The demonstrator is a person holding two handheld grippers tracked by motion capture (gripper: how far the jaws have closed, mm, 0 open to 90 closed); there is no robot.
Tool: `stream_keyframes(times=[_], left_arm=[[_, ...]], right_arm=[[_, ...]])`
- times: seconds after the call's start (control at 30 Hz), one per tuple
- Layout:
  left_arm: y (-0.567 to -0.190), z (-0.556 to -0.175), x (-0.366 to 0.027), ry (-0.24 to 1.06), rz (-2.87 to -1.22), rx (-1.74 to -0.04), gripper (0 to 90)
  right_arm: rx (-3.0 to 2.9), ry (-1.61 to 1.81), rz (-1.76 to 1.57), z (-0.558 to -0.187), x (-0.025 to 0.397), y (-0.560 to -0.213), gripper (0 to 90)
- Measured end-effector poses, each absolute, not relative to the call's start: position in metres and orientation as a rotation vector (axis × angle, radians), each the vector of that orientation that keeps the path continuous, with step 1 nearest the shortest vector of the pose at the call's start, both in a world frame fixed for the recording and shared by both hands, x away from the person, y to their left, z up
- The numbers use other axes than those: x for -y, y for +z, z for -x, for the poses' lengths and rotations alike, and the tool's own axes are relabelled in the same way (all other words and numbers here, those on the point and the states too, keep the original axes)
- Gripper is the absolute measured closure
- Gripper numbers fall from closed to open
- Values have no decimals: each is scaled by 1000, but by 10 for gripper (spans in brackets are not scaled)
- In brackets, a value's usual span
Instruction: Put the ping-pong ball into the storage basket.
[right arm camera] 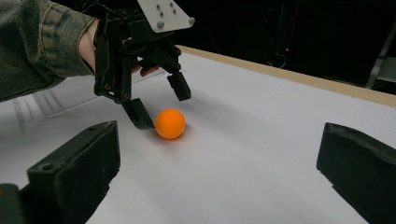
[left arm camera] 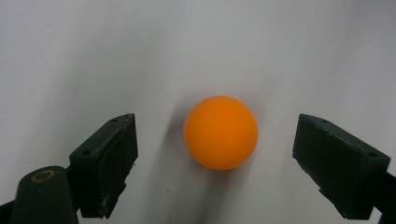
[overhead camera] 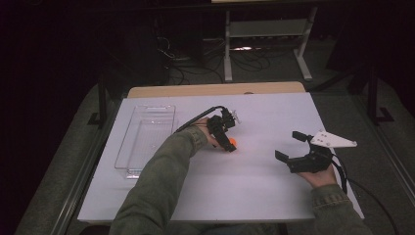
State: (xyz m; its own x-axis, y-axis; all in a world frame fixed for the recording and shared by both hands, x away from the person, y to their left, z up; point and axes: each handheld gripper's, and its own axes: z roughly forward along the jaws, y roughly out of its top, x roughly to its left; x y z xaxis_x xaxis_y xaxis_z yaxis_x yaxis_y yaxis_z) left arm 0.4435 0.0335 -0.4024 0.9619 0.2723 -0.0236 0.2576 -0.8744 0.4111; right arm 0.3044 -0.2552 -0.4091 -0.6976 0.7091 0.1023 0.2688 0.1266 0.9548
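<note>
The room is dim and nearly black beyond the white table (overhead camera: 254,191), which overhead light keeps evenly bright (slightly grainy from above), while the ball (left arm camera: 220,132) throws a soft, blurred shadow and close jaws look a little soft.

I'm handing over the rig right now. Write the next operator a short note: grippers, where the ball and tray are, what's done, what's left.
Left gripper: open, lowered over the orange ball, one jaw on each side, neither touching it in the left gripper view.
Right gripper: open, holding nothing, off to the right of the ball above the white table.
Ball: on the table, not yet gripped.
Clear tray: at the table's left, looks empty.
Done: left gripper lined up on the ball.
Left: close on the ball and lift; the tray is probably the destination.
</note>
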Motion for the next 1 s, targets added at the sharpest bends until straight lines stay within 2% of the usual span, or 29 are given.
stream_keyframes(times=[0.1,0.53,1.0], left_arm=[[-403,-443,-33,53,-2694,-374,150],[-405,-443,-32,59,-2697,-366,315],[-410,-443,-30,25,-2708,-369,407]], right_arm=[[-2035,1593,-946,-304,255,-409,0],[-2037,1594,-945,-305,255,-409,0],[-2042,1596,-946,-305,255,-409,0]])
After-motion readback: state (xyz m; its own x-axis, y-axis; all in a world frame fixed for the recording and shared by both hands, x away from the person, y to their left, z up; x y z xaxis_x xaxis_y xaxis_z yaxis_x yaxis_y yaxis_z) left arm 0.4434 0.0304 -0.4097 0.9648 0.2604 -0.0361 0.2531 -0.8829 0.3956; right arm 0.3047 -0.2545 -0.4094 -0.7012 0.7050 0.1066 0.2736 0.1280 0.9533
